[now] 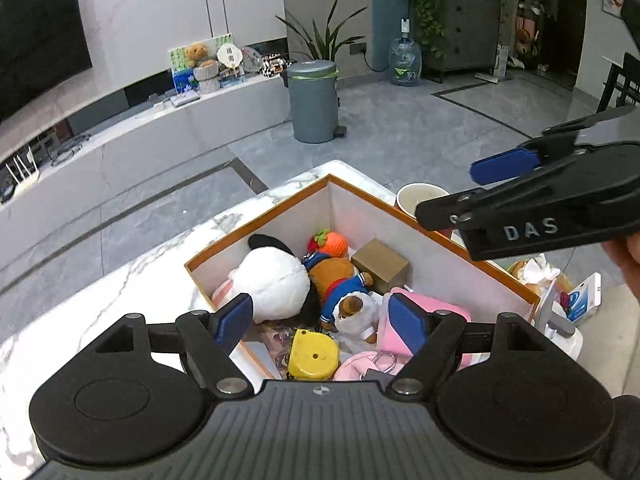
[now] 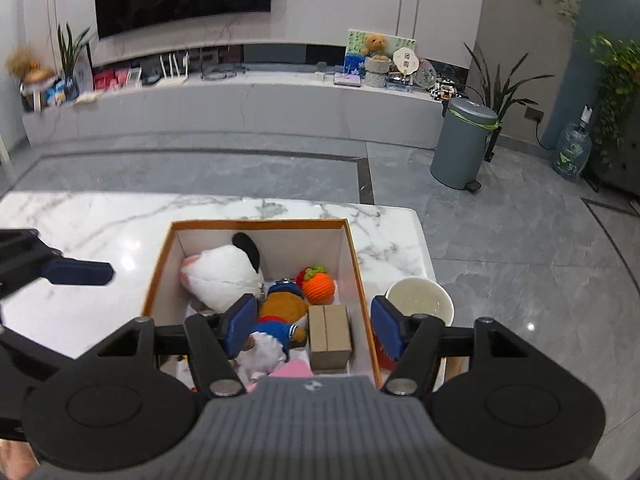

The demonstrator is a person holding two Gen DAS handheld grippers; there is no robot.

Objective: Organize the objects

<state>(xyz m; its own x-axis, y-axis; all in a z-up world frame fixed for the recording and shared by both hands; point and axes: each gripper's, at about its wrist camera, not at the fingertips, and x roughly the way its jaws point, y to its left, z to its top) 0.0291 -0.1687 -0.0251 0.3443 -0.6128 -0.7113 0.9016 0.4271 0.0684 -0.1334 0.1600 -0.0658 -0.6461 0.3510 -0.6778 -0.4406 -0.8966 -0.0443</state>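
Down in the orange-rimmed box (image 2: pixel 360 276) on the bench (image 2: pixel 100 216), your white plush (image 2: pixel 220 272) is soft and light, so pinch its fat middle. Both the left hand-held gripper (image 1: pixel 324 320) and right hand-held gripper (image 2: pixel 314 324) hover spread wide, holding nothing.

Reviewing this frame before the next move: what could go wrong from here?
1. The box is crowded: white plush, bear and cardboard carton touch, so a grasp may drag a neighbour.
2. The white cup stands right outside the box wall near the open right gripper; a sideways sweep could tip it.
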